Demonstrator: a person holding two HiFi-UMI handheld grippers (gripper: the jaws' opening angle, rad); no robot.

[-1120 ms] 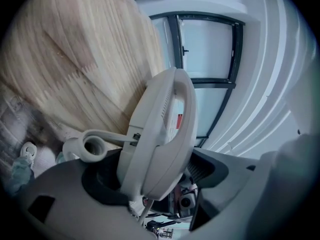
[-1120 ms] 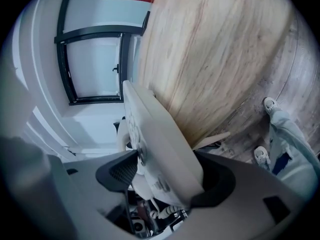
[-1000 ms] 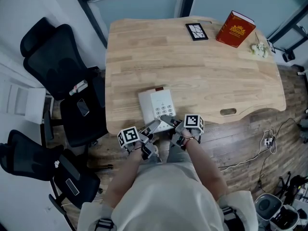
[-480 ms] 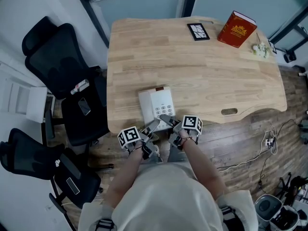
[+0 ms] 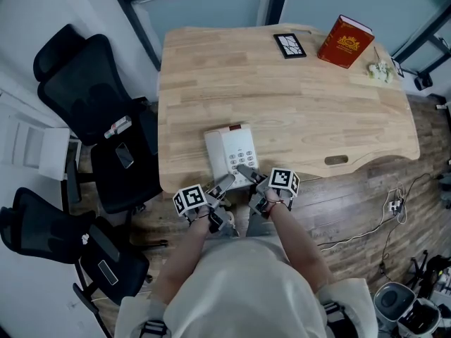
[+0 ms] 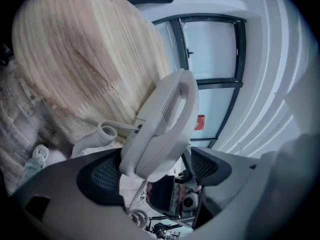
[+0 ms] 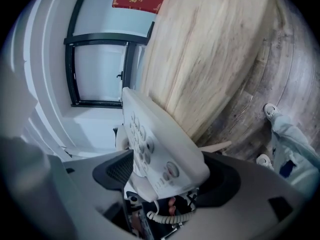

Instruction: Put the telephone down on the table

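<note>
From the head view, the telephone [image 5: 231, 155] lies flat on the table [image 5: 303, 111], near the edge closest to me, keypad up and the handset along its left side. My left claw [image 5: 223, 185] and right claw [image 5: 248, 174] sit at its near end, one at each corner. In the left gripper view my left claw is spread: its jaws have just been opening. The pale handset [image 6: 165, 129] stands between them, with daylight showing beside the far pad, so I read it as let go rather than pinched. In the right gripper view my right claw is likewise spread, its jaws also just opening. The keypad end of the base lies between them, and the coiled cord [image 7: 167, 217] loops underneath near the pads. As I judge it, the set-down is as good as made and what remains is to draw both claws back without dragging the phone. The shell looks like hard, smooth plastic, stiff and fairly light, so it should slide easily on the wood if a pad catches it. The handset only rests in its cradle and would likely tip off if the base were tilted. The springy cord could also snag a jaw. If I had to take hold again, I would grip the base by its two long sides and keep it level.
</note>
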